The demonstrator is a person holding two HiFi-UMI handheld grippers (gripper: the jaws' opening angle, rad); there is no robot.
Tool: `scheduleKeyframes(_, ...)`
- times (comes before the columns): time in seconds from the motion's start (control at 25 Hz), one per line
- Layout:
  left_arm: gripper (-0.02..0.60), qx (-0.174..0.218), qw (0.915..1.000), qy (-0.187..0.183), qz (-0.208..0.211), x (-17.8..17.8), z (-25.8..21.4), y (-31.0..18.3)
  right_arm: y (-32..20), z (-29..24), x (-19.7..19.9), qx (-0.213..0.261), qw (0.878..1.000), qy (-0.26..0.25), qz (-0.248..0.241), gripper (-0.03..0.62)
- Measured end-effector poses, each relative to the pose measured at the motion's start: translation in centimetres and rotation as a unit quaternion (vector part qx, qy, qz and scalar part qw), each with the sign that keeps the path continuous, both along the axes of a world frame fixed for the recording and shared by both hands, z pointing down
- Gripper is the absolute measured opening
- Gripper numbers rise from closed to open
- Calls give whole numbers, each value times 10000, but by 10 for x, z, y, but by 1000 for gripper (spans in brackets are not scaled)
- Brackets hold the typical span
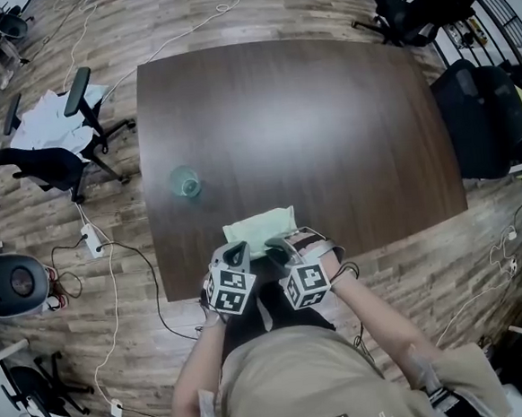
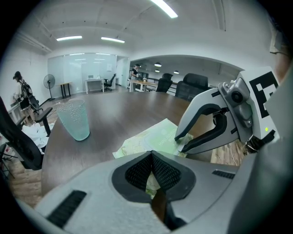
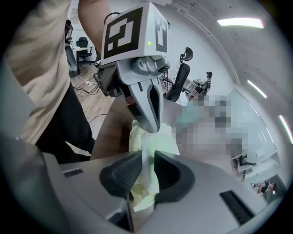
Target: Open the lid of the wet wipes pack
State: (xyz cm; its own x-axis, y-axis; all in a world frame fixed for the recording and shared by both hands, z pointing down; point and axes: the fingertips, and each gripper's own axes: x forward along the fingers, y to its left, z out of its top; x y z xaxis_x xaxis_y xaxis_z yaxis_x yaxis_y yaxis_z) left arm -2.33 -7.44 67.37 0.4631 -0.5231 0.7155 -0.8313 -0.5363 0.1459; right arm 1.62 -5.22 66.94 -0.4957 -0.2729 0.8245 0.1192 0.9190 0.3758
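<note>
A pale green wet wipes pack (image 1: pixel 260 223) lies flat near the front edge of the dark wooden table (image 1: pixel 300 128). My left gripper (image 1: pixel 235 253) is shut on the pack's near left edge (image 2: pixel 137 144), its mesh pads (image 2: pixel 162 170) pressed together over the green film. My right gripper (image 1: pixel 285 246) is on the pack's near right side. It is shut on a thin lid flap (image 3: pixel 145 153) that stands up between its pads (image 3: pixel 123 171). The left gripper (image 3: pixel 153 129) shows in the right gripper view with its tip on the pack (image 3: pixel 160 145). The right gripper (image 2: pixel 179 142) shows in the left gripper view, on the pack.
A clear green-tinted glass (image 1: pixel 185 181) (image 2: pixel 75 119) stands on the table to the left of the pack. The table's front edge (image 1: pixel 249 289) runs just below the grippers. Office chairs (image 1: pixel 55 161) and cables (image 1: pixel 112 260) lie on the wooden floor around.
</note>
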Motion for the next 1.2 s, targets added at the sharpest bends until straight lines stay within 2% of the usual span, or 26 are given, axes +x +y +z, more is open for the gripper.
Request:
scheduleKeyframes(0.24, 9, 86, 9998, -113, 113, 0, -1, -1, -1, -3, -1, -441, 9989, -84, 165, 58)
scheduleKeyframes(0.4, 9, 105, 9997, -133, 202, -1, -1, 0, -1, -5, 0, -479, 9987, -41, 184, 49)
scheduleKeyframes(0.64, 9, 275, 9981, -384, 396, 6, 1, 2, -1, -3, 6, -424, 9986, -59, 294, 21)
scheduleKeyframes(0.72, 9, 278, 9978, -422, 436, 5, 1, 3, -2, -3, 6, -156, 9997, 22, 160, 21)
scheduleKeyframes(0.8, 9, 228, 9978, -412, 470, 5, 0, 3, -3, -1, 6, 356, 9989, 235, -191, 21)
scheduleKeyframes(0.96, 9, 202, 9974, -424, 553, 7, 0, 5, 1, 4, 5, 1280, 9827, 680, -1154, 23)
scheduleKeyframes(1.04, 9, 214, 9979, -398, 473, 8, -1, 5, 1, 4, 7, 1346, 9810, 671, -1229, 23)
scheduleKeyframes(1.2, 9, 214, 9983, -374, 385, 7, 0, 4, -1, 4, 8, 1104, 9876, 597, -942, 23)
